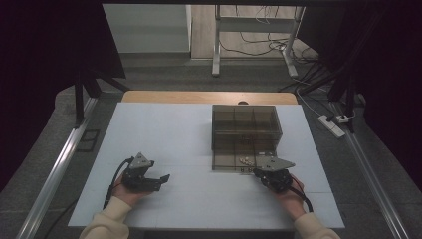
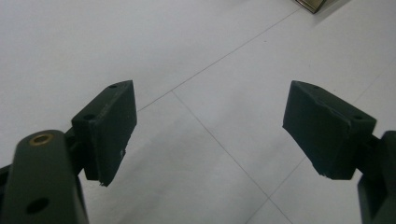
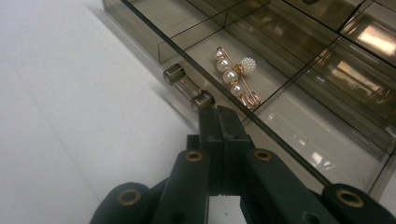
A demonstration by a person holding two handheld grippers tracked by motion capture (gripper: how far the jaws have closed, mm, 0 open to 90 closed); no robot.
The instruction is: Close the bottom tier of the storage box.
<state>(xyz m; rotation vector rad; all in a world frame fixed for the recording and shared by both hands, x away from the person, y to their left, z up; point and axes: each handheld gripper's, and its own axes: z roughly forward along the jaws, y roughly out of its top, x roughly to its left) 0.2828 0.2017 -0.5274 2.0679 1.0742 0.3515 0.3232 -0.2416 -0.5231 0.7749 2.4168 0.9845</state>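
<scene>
Right tool (image 3: 219, 116) has jaws pressed together, nothing between them, tip right at the front edge of the smoked plastic organizer box (image 1: 246, 130). The box's small metal handle (image 3: 188, 87) sits just ahead of the tip and slightly left, long axis running along that front edge. Pearl brooch (image 3: 235, 74) lies beyond it, inside the near compartment. Probably touching the edge, can't confirm. Left tool (image 2: 210, 130) jaws wide apart, empty, over bare bench (image 2: 84, 42), well away; right hand (image 1: 291, 196) is nearer.

Smoky clear drawer box (image 1: 246, 130), drawer pulled out; pearl brooch (image 3: 235, 74) lying inside.
</scene>
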